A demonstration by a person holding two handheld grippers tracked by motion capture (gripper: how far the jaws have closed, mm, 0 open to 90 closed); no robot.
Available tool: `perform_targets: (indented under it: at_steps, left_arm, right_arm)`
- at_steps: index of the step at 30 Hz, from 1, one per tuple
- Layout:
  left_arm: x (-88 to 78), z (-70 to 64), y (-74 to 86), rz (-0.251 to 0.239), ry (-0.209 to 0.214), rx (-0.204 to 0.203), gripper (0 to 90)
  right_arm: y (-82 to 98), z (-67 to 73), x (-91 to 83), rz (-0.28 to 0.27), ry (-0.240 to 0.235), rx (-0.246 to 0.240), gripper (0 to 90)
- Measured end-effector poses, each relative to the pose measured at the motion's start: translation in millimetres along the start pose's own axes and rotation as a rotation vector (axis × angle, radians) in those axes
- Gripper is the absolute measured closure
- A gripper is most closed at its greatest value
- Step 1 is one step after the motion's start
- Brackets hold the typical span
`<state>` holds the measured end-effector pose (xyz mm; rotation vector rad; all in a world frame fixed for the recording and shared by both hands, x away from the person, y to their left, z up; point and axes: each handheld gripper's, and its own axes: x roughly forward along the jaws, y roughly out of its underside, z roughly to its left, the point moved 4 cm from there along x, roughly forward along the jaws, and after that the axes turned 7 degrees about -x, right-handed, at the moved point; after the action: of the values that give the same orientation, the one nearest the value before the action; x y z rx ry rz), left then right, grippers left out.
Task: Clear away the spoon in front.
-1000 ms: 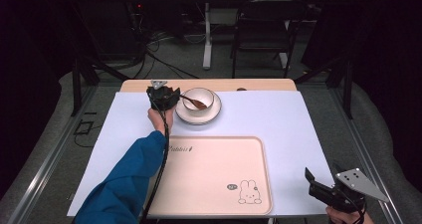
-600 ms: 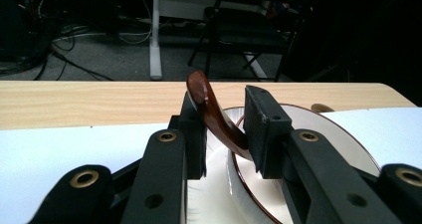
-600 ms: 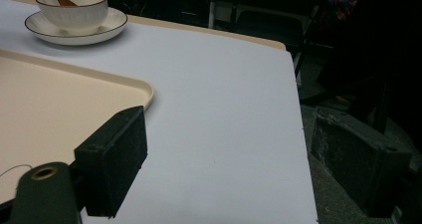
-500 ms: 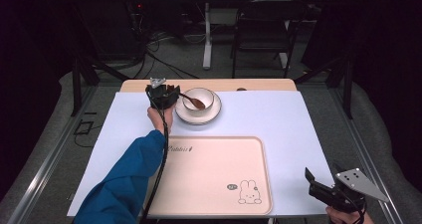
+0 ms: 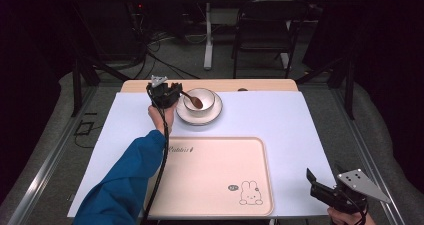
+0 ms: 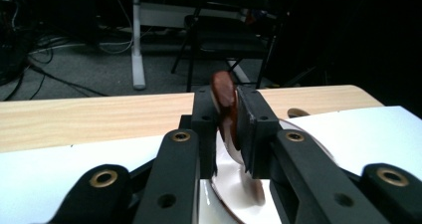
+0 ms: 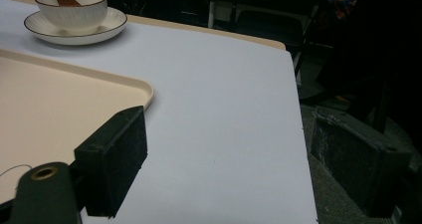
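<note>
A dark brown wooden spoon [image 5: 191, 99] lies slanted in a white ribbed ceramic bowl [image 5: 201, 102], its oval scoop down inside and its handle rising over the bowl's left rim. In the left gripper view the spoon's handle end [image 6: 225, 109] stands clamped between 2 black pads. The bowl sits upright in the middle of a white saucer with a thin dark rim [image 5: 198, 117], at the far side of the white table cover
</note>
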<state>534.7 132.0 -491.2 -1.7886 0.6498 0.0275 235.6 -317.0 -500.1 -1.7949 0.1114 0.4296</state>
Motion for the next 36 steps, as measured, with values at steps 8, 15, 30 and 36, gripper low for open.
perform_targets:
  at_steps: [8, 15, 30, 36]
  left_arm:
    - [-2.7, -1.8, -4.9, 0.0, 0.028, 0.015, 84.2]
    - [-6.1, 0.5, -9.2, 0.009, 0.036, 0.03, 84.2]
    - [-28.1, -7.2, -30.6, 0.006, 0.071, 0.139, 84.2]
    - [-38.2, -7.4, -37.0, 0.019, 0.092, 0.162, 84.3]
  right_arm:
    - [0.0, -0.4, -0.1, 0.0, 0.0, -0.004, 14.2]
    - [0.0, 0.0, 0.1, 0.0, 0.0, -0.001, 14.2]
    - [0.0, -0.1, -0.4, -0.003, -0.004, 0.0, 14.2]
    - [0.0, -0.1, -0.4, -0.003, -0.004, 0.0, 14.2]
